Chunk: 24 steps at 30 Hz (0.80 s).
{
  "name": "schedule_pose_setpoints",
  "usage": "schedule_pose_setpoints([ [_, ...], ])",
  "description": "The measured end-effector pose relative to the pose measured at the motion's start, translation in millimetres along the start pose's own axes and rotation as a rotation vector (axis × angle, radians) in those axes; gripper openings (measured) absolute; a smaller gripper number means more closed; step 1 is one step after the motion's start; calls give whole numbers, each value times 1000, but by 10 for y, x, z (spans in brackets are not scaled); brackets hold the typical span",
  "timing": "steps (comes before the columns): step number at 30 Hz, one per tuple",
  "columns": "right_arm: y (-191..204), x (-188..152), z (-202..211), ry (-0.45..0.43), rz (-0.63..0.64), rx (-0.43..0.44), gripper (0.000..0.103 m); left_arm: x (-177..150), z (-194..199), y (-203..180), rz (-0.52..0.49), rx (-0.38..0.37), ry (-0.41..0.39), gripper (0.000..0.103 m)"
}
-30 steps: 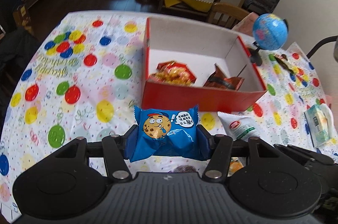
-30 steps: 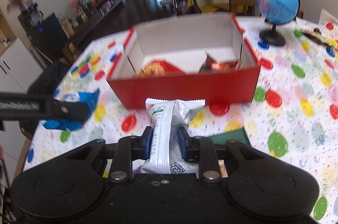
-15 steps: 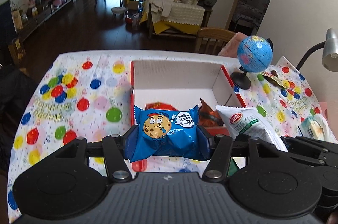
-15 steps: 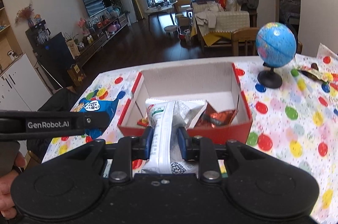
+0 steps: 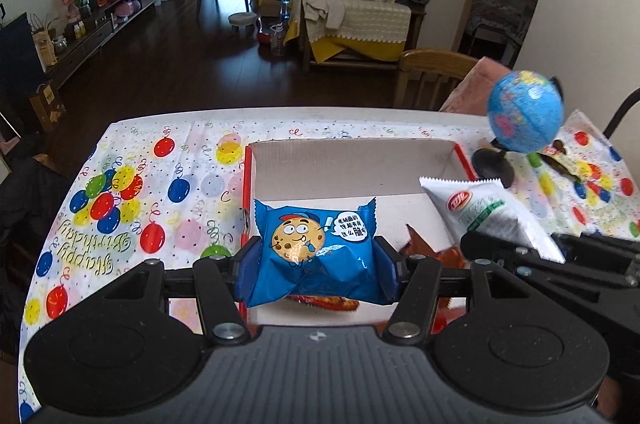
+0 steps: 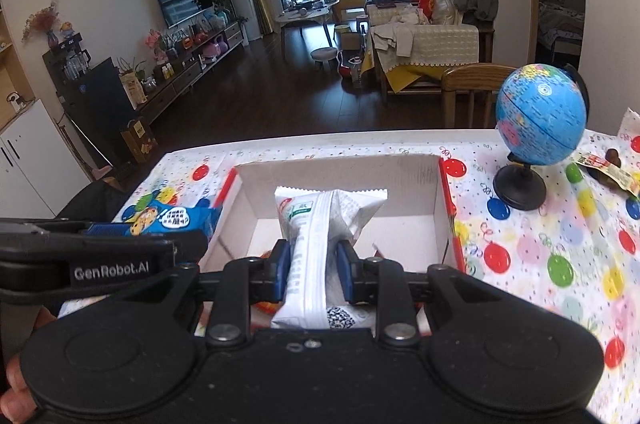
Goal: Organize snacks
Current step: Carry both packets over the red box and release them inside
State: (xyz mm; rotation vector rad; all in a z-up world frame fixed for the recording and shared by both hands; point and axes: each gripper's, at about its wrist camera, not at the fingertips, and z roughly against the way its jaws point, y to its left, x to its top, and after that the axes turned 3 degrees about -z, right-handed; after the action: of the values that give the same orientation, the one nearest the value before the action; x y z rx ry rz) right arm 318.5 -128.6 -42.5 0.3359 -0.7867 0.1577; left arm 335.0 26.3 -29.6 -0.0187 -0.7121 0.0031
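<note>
My left gripper [image 5: 316, 264] is shut on a blue cookie packet [image 5: 316, 248] and holds it above the near left part of the red box [image 5: 352, 156]. My right gripper [image 6: 314, 272] is shut on a white snack packet [image 6: 316, 248] held on edge above the same box [image 6: 340, 176]. In the left wrist view the white packet [image 5: 484, 212] shows at the right. In the right wrist view the blue packet [image 6: 168, 220] shows at the left. A red-orange snack bag [image 5: 324, 300] and a brown wrapper [image 5: 436, 252] lie inside the box.
A blue globe [image 6: 540, 120] on a black stand is to the right of the box. A wrapped snack [image 6: 608, 168] lies at the far right on the balloon-print tablecloth [image 5: 152, 208]. A wooden chair [image 5: 432, 72] stands behind the table.
Both grippers have risen and moved forward with their packets, from in front of the box to above its inside.
</note>
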Motion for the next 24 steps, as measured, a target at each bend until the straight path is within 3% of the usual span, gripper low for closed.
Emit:
schedule_pose_setpoints([
  [11,-183,76,-632,82,7,10,21,124,-700,-21,8,54,100,58],
  [24,-353,-142,-845,173,-35,53,31,-25,-1067,-42,32,25,193,64],
])
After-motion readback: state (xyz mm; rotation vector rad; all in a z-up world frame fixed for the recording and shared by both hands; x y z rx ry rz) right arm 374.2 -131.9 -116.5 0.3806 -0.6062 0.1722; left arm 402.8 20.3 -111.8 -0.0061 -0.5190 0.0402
